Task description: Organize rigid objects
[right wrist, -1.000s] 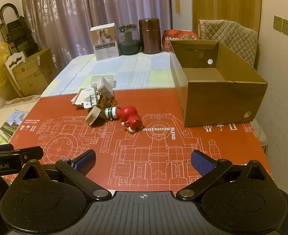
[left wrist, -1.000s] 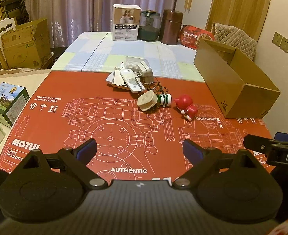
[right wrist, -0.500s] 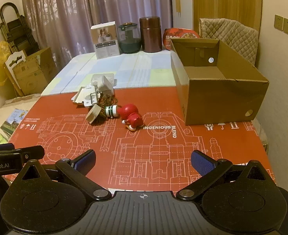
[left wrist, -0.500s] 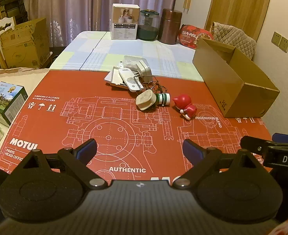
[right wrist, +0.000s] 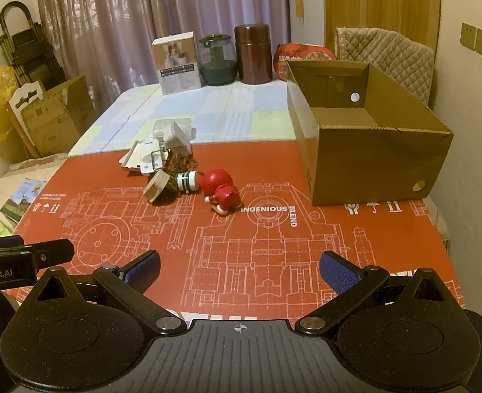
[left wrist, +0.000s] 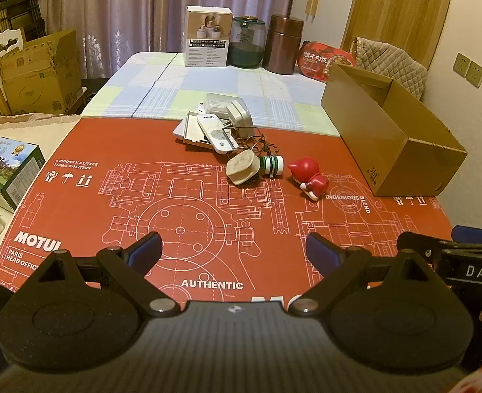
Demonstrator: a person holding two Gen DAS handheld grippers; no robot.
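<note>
A heap of small objects lies mid-table on the red mat [left wrist: 182, 216]: a red figurine [left wrist: 308, 177] [right wrist: 221, 186], a green-and-white bottle [left wrist: 271, 165] [right wrist: 186, 180] on its side, a beige plug [left wrist: 242, 171] [right wrist: 157, 185], a white remote [left wrist: 215, 132] and a grey charger [left wrist: 239, 116] with tangled wire. An open cardboard box [left wrist: 355, 124] [right wrist: 368, 163] stands to the right, its inside bare as far as I can see. My left gripper [left wrist: 234, 249] and right gripper [right wrist: 241, 265] hover open and empty over the mat's near edge, well short of the heap.
At the table's far end stand a white carton [left wrist: 208, 37], a green jar [left wrist: 247, 42], a brown canister [left wrist: 283, 46] and a red food pack [left wrist: 319, 60]. A quilted chair back [right wrist: 385, 55] rises behind the box. Cartons [left wrist: 41, 72] and a green box [left wrist: 11, 167] sit left.
</note>
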